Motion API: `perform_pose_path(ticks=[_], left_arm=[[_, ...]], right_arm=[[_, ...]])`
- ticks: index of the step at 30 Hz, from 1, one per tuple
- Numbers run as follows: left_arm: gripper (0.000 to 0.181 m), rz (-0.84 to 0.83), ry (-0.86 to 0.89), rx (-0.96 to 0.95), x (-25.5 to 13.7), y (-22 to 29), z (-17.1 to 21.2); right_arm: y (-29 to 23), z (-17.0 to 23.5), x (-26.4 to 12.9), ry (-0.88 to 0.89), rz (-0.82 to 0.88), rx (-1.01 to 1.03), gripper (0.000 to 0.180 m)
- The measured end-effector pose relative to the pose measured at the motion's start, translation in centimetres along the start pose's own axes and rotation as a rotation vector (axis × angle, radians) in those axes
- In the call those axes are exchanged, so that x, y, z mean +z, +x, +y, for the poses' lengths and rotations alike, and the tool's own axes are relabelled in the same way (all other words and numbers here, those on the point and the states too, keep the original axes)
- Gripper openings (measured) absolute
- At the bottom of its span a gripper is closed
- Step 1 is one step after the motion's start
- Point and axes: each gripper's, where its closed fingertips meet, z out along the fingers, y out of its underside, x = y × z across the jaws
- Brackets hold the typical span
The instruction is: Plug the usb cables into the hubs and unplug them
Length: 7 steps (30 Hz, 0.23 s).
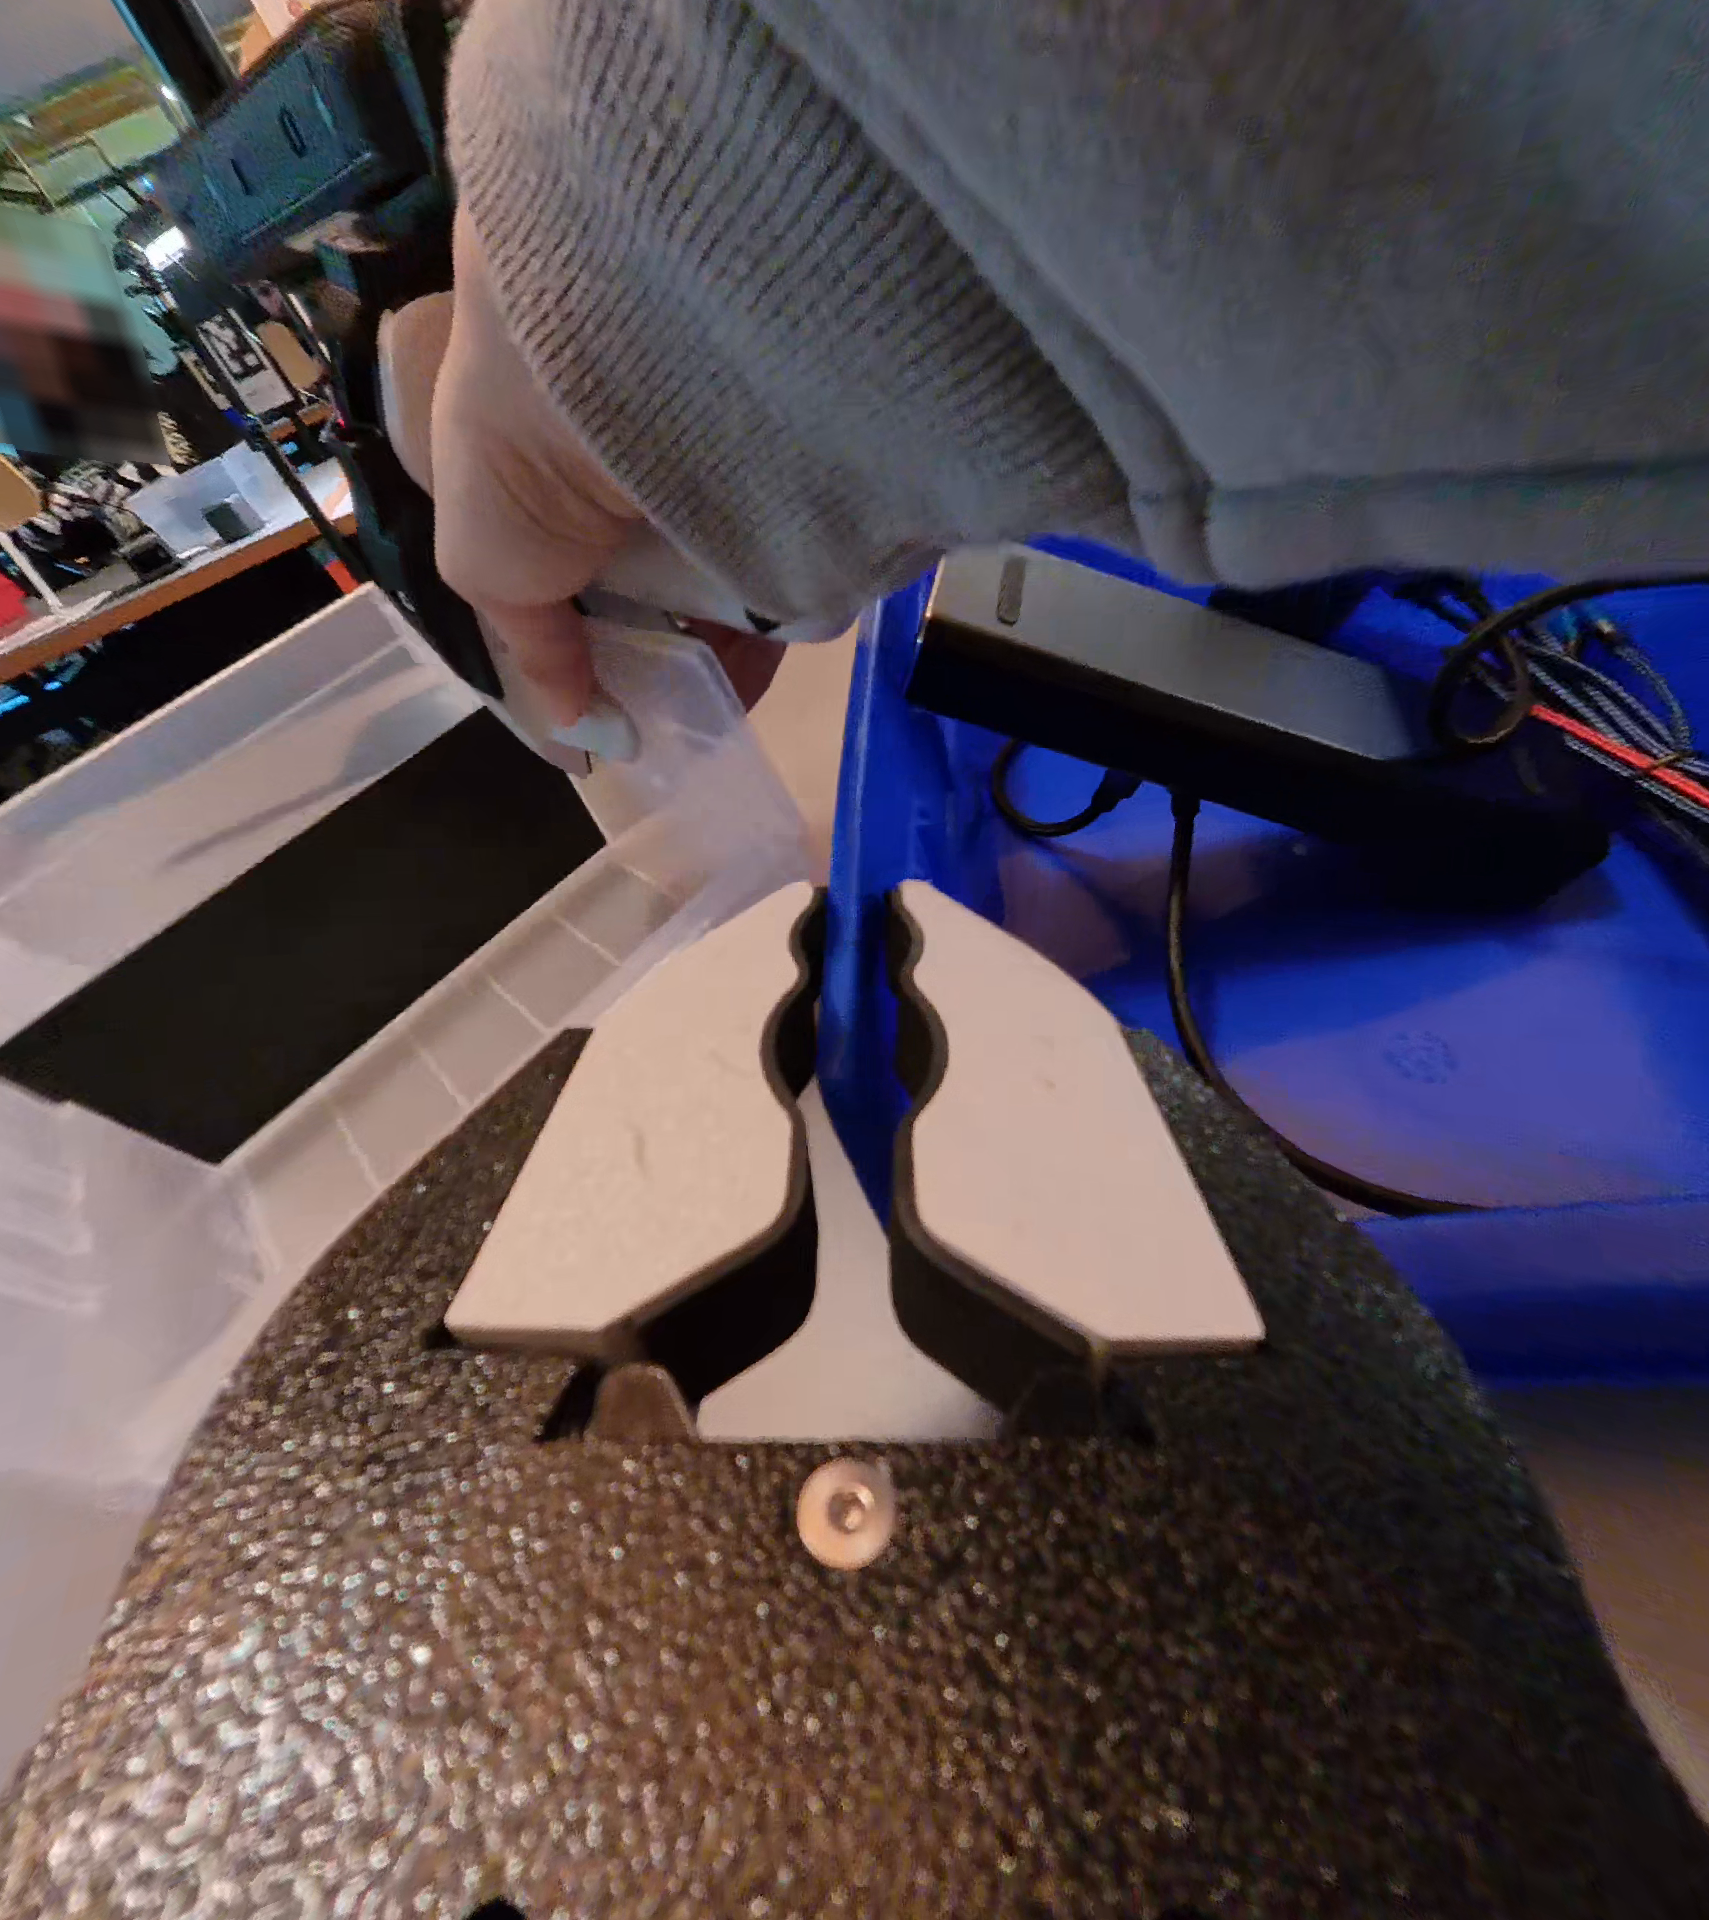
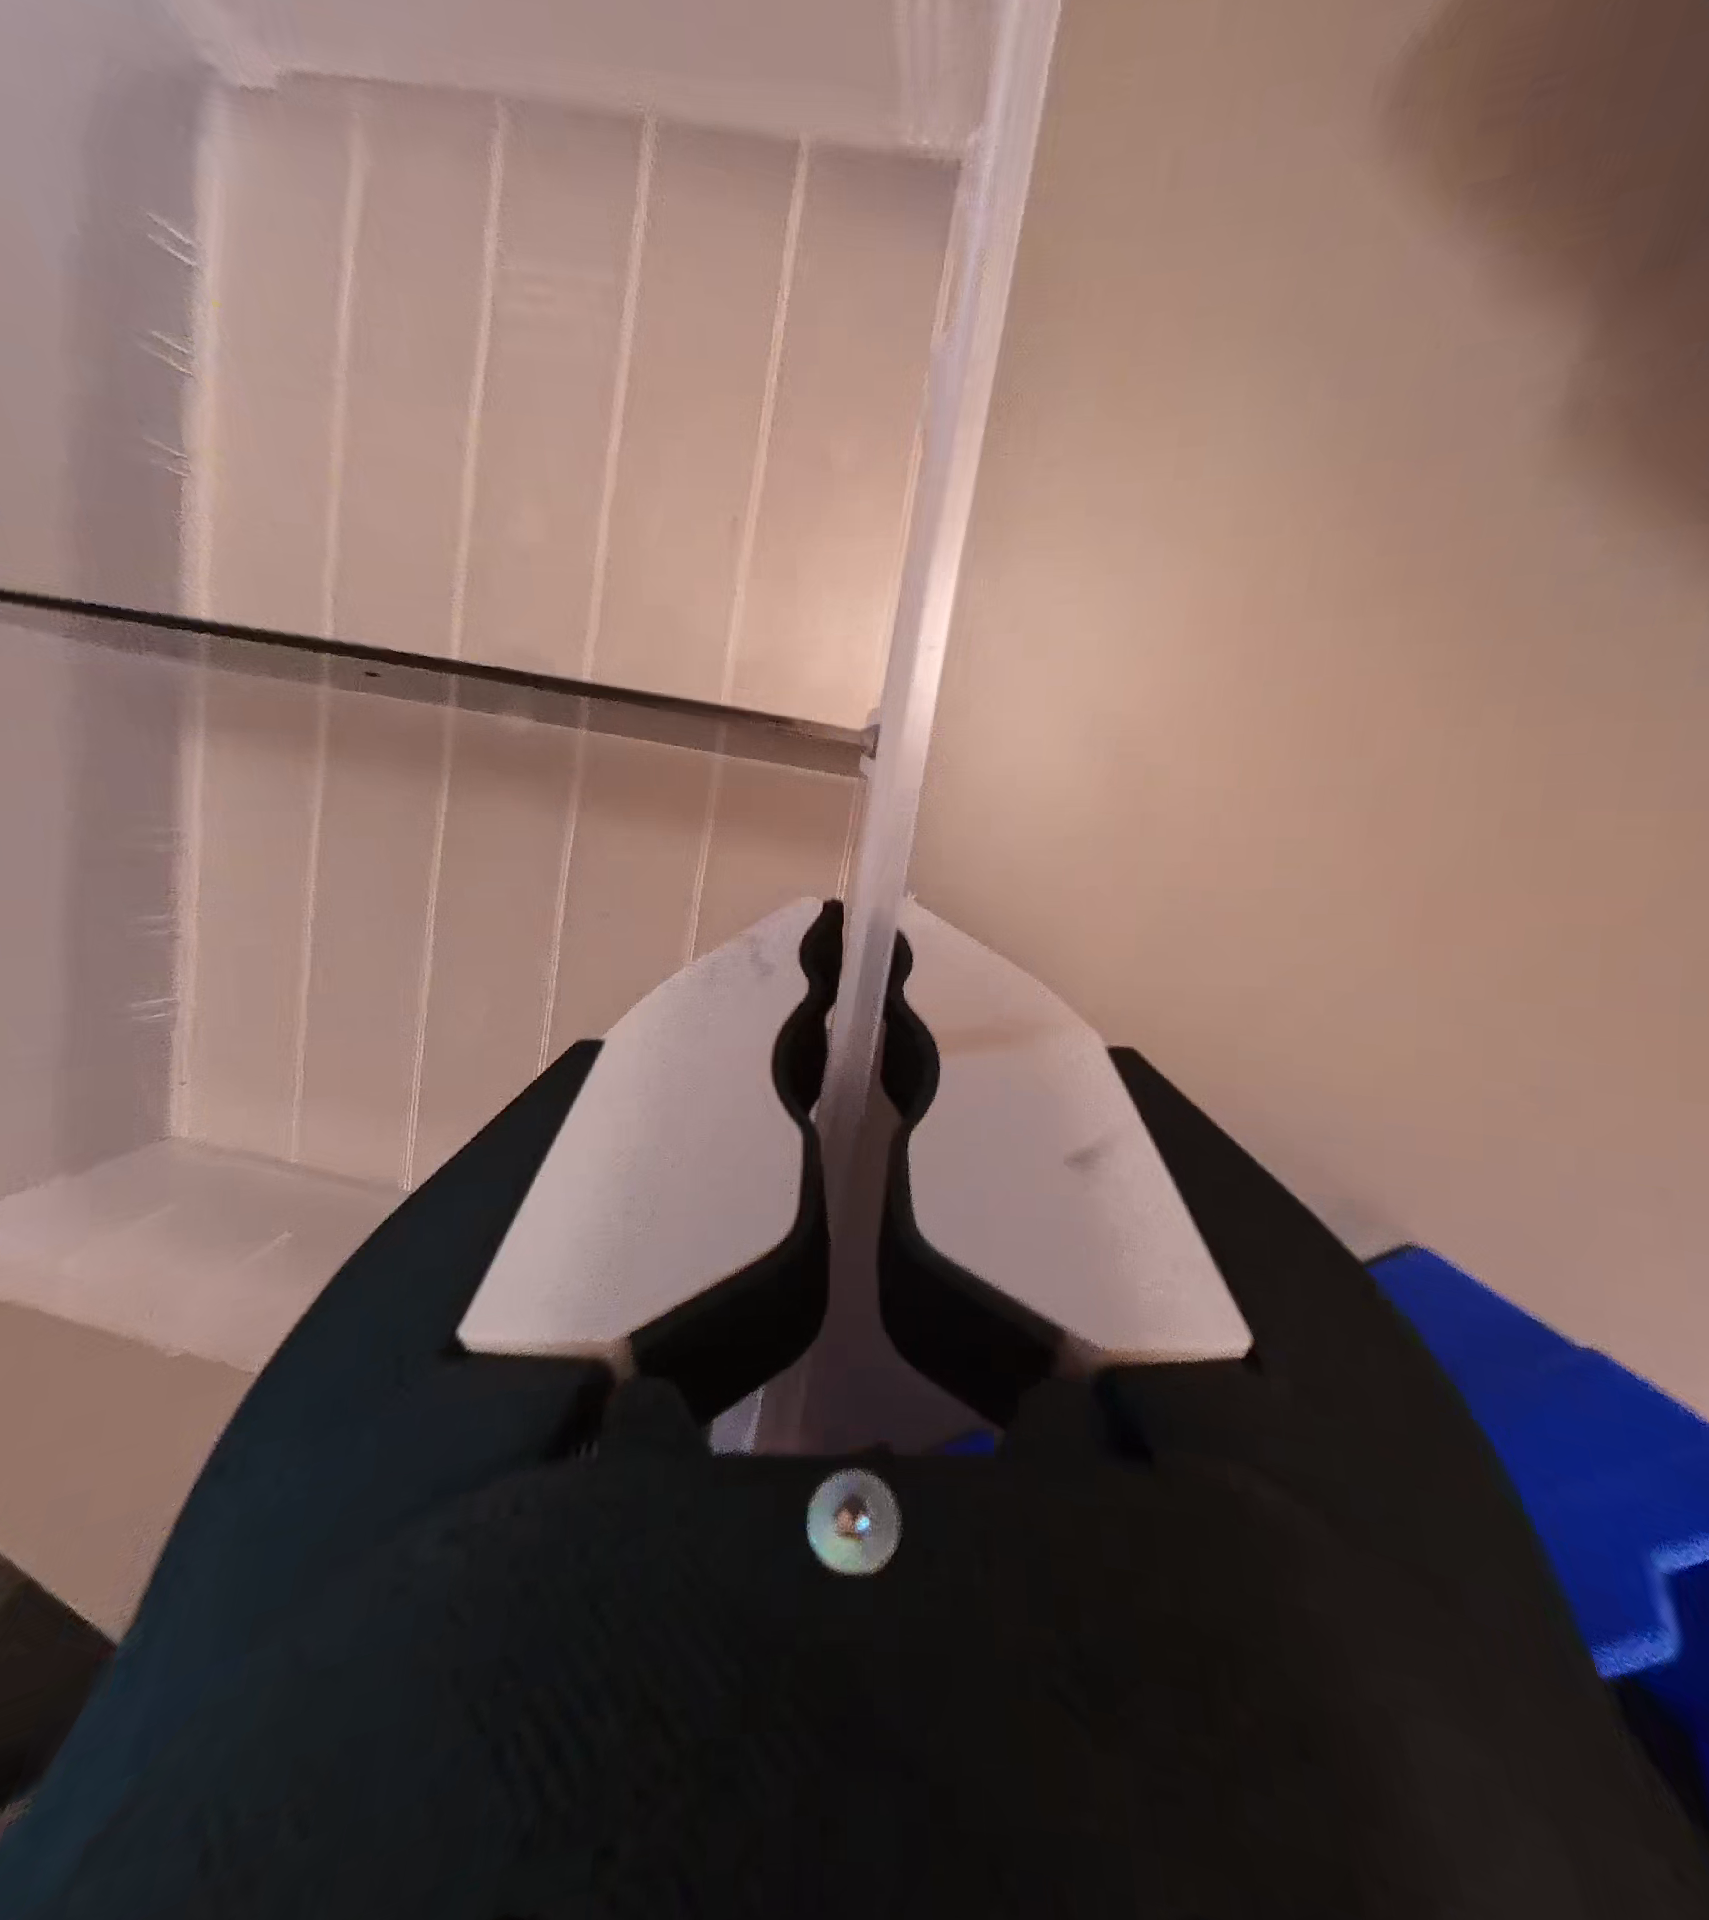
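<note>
On the beige tabletop (image 1: 798,717), the left gripper (image 1: 855,914) pinches the blue bin's wall (image 1: 855,831); inside lie a black hub (image 1: 1193,686) and coiled cables (image 1: 1608,717). The right gripper (image 2: 860,935) clamps the clear tub's rim (image 2: 943,520). Cluttered workbenches (image 1: 102,603) stand behind.

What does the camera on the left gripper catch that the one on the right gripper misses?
Only the left wrist view shows the black hub and the bundle of cables lying in the blue bin, the left gripper closed on the bin's wall, a hand in a grey sleeve, and a workshop behind.

Only the right wrist view shows the right gripper pinching the thin rim of the clear plastic box, seen close up.

Both views show the clear box, the blue bin and the pale tabletop.
</note>
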Motion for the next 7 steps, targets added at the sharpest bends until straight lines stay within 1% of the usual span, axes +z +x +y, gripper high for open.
perform_pose_path(ticks=[1,3,6,7], left_arm=[[0.010,-0.001,0.002,-0.002,0.0,0.0,0.0],[0.010,0.013,0.009,-0.022,0.0,0.0,0.0],[0.010,0.014,0.010,-0.024,0.0,-0.2,0.1],[0.010,0.005,0.006,-0.021,-0.1,-0.5,0.2]], right_arm=[[-0.3,-0.6,-0.6,0.026,-0.004,-0.035,0.006],[0.1,-1.9,-2.2,0.051,0.063,-0.121,0.006],[1.5,-4.5,-6.0,0.113,0.149,-0.256,0.006],[2.1,-5.2,-7.6,0.140,0.153,-0.282,0.006]])
